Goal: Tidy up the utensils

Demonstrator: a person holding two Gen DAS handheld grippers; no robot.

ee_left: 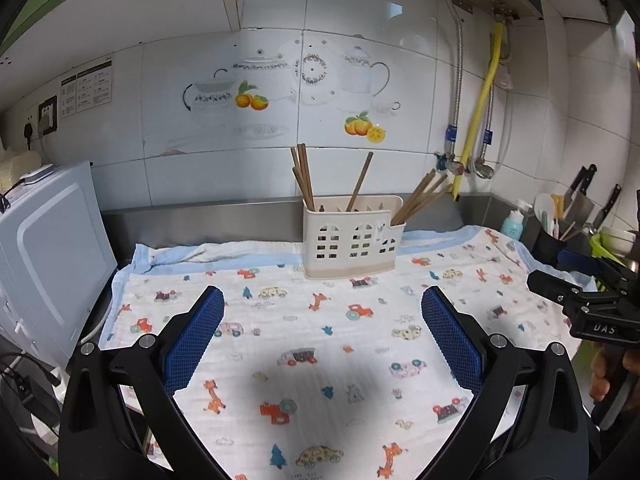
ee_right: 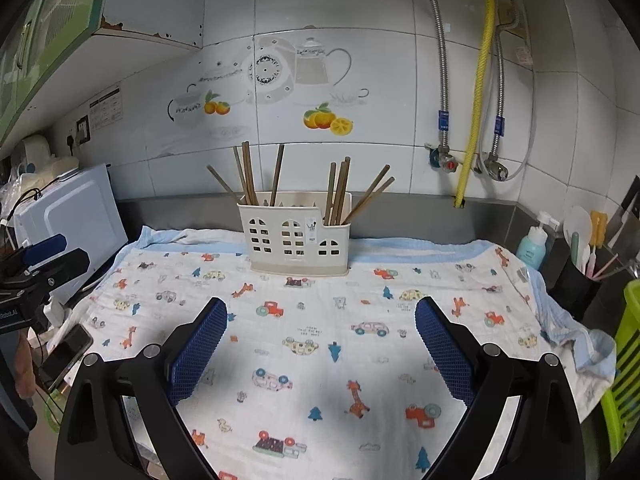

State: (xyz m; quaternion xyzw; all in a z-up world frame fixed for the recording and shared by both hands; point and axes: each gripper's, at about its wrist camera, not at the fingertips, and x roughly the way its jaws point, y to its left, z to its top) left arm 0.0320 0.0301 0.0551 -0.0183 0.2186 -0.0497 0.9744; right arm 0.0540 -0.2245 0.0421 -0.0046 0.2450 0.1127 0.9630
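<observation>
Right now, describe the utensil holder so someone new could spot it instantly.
Start at the cartoon-print cloth covering the counter and follow it to its far edge, below the tiled wall. The cream plastic holder stands there upright with brown chopsticks sticking out. Its house-shaped window cutouts set it apart from the black utensil cup at the right.

A stainless worktop (ee_right: 400, 216) with a raised metal back edge carries a white cloth (ee_right: 320, 352) printed with cars, giraffes and trees, blue-bordered and rumpled along its far edge and at its 3 o'clock corner. On the cloth at 12 o'clock stands a cream slotted utensil holder (ee_right: 298, 236) with brown chopsticks (ee_right: 340, 188) leaning out of its compartments. At 9 o'clock a white appliance (ee_right: 72, 216) sits just beside the cloth. At 3 o'clock stand a teal pump bottle (ee_right: 532, 242) and a black tool pot (ee_right: 574, 284).
</observation>
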